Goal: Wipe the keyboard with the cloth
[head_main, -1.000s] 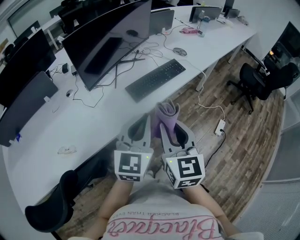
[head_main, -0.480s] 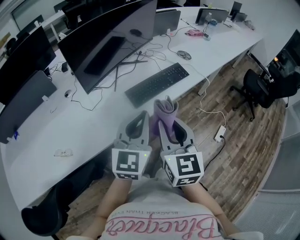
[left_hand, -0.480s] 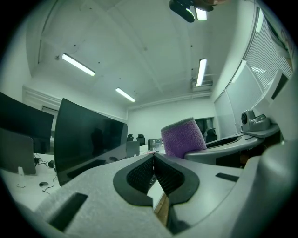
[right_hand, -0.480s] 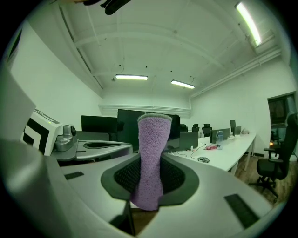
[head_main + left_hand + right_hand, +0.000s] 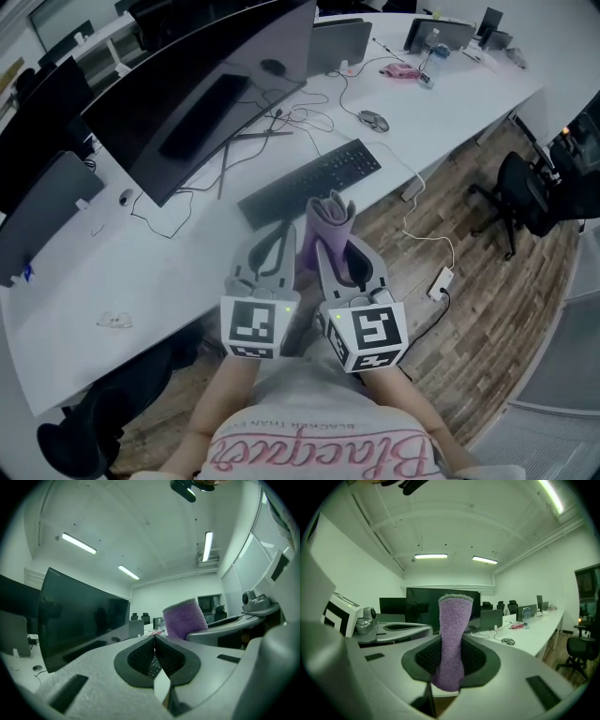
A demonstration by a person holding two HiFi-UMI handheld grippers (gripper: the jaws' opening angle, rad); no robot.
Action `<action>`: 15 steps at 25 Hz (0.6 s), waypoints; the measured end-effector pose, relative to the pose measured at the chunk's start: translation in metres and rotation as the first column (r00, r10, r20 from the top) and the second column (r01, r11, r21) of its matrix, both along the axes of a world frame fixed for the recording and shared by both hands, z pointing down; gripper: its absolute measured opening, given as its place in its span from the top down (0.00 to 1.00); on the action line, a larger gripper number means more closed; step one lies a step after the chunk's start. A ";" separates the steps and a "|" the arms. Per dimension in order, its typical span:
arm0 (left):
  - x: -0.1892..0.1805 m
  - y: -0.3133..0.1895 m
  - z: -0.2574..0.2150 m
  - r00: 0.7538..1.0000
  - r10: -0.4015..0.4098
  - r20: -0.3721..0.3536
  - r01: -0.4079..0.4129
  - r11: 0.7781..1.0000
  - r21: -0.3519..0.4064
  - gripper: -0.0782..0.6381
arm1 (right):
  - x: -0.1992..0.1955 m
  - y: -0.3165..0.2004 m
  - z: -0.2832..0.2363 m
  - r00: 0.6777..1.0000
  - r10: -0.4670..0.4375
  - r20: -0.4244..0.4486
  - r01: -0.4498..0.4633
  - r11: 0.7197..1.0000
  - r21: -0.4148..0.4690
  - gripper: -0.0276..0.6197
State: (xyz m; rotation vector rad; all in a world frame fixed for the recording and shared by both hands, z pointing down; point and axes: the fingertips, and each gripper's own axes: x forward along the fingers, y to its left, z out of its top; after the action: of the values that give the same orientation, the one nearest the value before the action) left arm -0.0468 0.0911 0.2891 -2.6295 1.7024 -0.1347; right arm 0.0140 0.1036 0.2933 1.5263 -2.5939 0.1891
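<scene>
A dark keyboard lies at an angle on the white desk, just beyond both grippers. My right gripper is shut on a purple cloth that stands upright out of its jaws, near the keyboard's front edge. In the right gripper view the cloth fills the gap between the pads of the right gripper. My left gripper is close beside it, shut with nothing between its jaws. In the left gripper view the left gripper shows its jaws pressed together, and the cloth rises at the right.
A large curved monitor stands behind the keyboard, with cables and a mouse to its right. More screens sit at the left. On the wooden floor are a power strip and an office chair.
The desk and keyboard have drawn nearer to both grippers and slid slightly right in the head view. Both grippers keep the same pose, the cloth still held.
</scene>
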 end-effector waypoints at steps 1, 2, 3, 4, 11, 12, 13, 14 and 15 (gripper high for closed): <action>0.002 -0.008 0.000 1.000 -0.010 0.004 0.010 1.000 -0.002 0.88 | 0.002 -0.009 -0.001 1.000 -0.012 0.005 0.012 1.000 0.000 0.82; 0.004 -0.016 0.001 1.000 -0.022 0.007 0.022 1.000 -0.003 0.88 | 0.005 -0.018 -0.003 1.000 -0.025 0.008 0.025 1.000 0.002 0.82; 0.006 -0.024 0.002 0.999 -0.034 0.009 0.034 0.999 -0.004 0.88 | 0.007 -0.028 -0.004 0.999 -0.039 0.010 0.039 0.999 0.005 0.82; 0.008 -0.032 0.002 0.999 -0.046 0.011 0.046 0.999 -0.005 0.88 | 0.010 -0.037 -0.004 0.999 -0.050 0.011 0.050 0.999 0.006 0.82; 0.014 -0.080 0.007 0.989 -0.147 -0.006 0.147 0.989 -0.021 0.88 | 0.021 -0.094 0.006 0.989 -0.145 -0.016 0.145 0.989 -0.020 0.82; 0.014 -0.084 0.009 0.986 -0.165 -0.006 0.165 0.986 -0.025 0.88 | 0.022 -0.101 0.007 0.986 -0.163 -0.018 0.163 0.986 -0.025 0.82; 0.013 -0.088 0.011 0.983 -0.183 -0.004 0.183 0.983 -0.029 0.88 | 0.021 -0.106 0.009 0.983 -0.181 -0.018 0.180 0.983 -0.031 0.82; 0.012 -0.092 0.013 0.980 -0.199 -0.002 0.199 0.979 -0.034 0.88 | 0.020 -0.111 0.011 0.980 -0.198 -0.017 0.197 0.980 -0.036 0.82; 0.011 -0.095 0.015 0.977 -0.212 0.001 0.212 0.976 -0.039 0.88 | 0.019 -0.115 0.013 0.977 -0.214 -0.017 0.213 0.976 -0.042 0.82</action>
State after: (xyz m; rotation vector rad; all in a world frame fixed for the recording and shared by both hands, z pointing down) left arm -0.0358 -0.0034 0.3042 -2.4668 1.9984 -0.1660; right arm 0.0331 -0.0117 0.3060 1.2184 -2.6954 0.2001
